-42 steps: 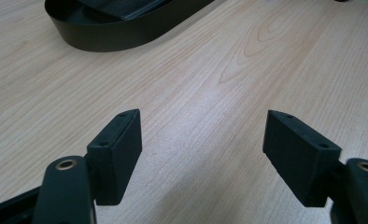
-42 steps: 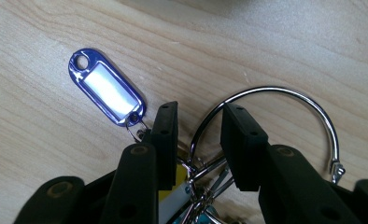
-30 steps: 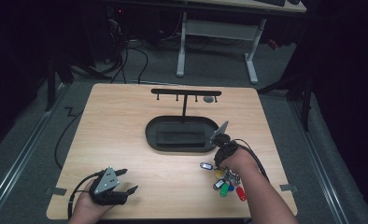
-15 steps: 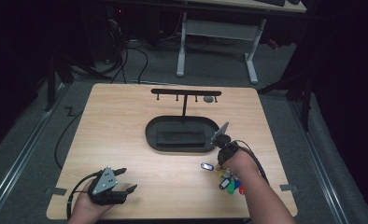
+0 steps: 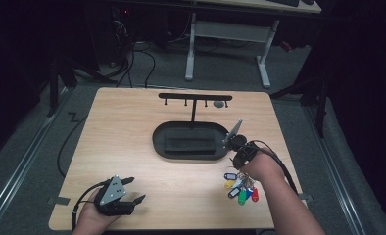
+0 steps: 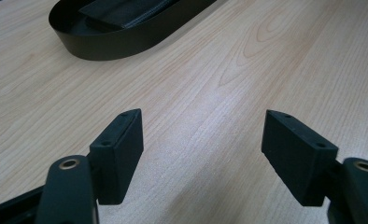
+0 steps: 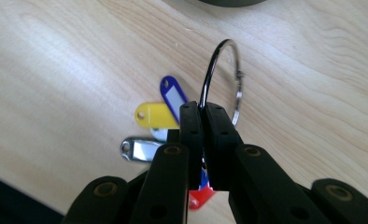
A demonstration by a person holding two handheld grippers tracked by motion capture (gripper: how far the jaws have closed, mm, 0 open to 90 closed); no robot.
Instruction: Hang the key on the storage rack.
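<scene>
A bunch of coloured key tags (image 5: 240,188) on a metal ring (image 7: 239,74) lies on the wooden table near the front right. My right gripper (image 7: 202,109) is shut on the lower part of that ring, which stands up from the table; blue (image 7: 173,95), yellow (image 7: 154,115), silver (image 7: 140,149) and red (image 7: 198,196) tags fan out beneath it. In the high view the right gripper (image 5: 238,165) is just right of the black oval tray (image 5: 159,142). My left gripper (image 5: 136,190) rests at the front left, open (image 6: 203,126) over bare wood, holding nothing.
A black T-shaped hook rack (image 5: 195,96) rises from the oval tray (image 6: 121,44), with a small grey item (image 5: 219,104) under its right end. A dark rectangular block (image 5: 188,144) lies inside the tray. Cables trail from both grippers. Desk legs stand beyond the table.
My right gripper and the key bunch have shifted slightly to the right. The left gripper has stayed where it was.
</scene>
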